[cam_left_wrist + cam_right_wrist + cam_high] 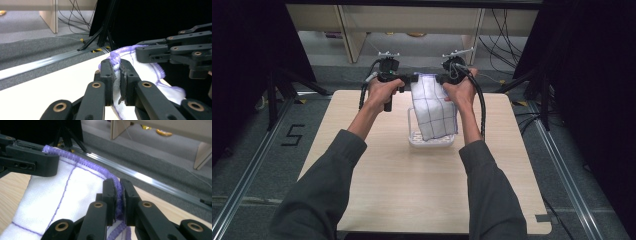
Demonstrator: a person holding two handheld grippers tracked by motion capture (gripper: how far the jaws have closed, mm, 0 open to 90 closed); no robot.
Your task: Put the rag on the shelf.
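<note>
Both clamped on cloth (434,107) top hem: left gripper (408,78) one corner, right gripper (441,79) other; cloth hangs over white basket (432,141) mid-desk.

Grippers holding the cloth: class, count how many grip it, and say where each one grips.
2. The left gripper pinches the cloth at its top left corner; the right gripper pinches the purple hem at the top right.

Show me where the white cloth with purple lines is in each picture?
High view: the cloth hangs at the middle, its lower end in the white basket.
Left gripper view: the cloth is at centre right, its purple hem pinched between the near jaws.
Right gripper view: the cloth spreads across the left and centre.
Shared landmark: the cloth's purple hem.
</note>
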